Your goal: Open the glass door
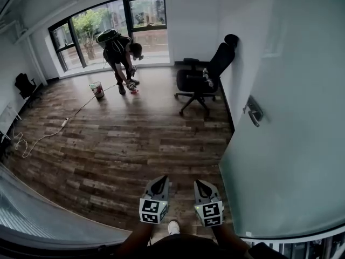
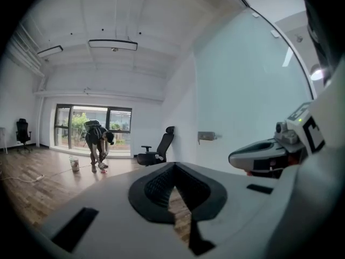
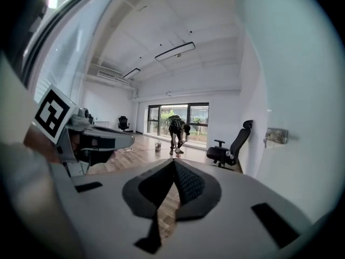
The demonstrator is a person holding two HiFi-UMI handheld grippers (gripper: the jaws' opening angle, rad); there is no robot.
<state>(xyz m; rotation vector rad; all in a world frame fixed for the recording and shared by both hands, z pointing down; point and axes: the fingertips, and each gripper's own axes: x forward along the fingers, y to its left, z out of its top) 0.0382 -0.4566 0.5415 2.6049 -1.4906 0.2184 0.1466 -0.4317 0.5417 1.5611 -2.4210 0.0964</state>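
Observation:
The frosted glass door stands swung open into the room on the right. Its metal lever handle sits at mid height, also visible as the handle in the left gripper view and the handle in the right gripper view. My left gripper and right gripper hang side by side low in the head view, well short of the handle, pointing into the room. Both are shut with nothing between the fingertips, as the left gripper and right gripper show in their own views.
A black office chair stands by the white wall beyond the door. A person bends over near the far windows beside a small bucket. A white cable trails over the wood floor. Another glass pane runs along the lower left.

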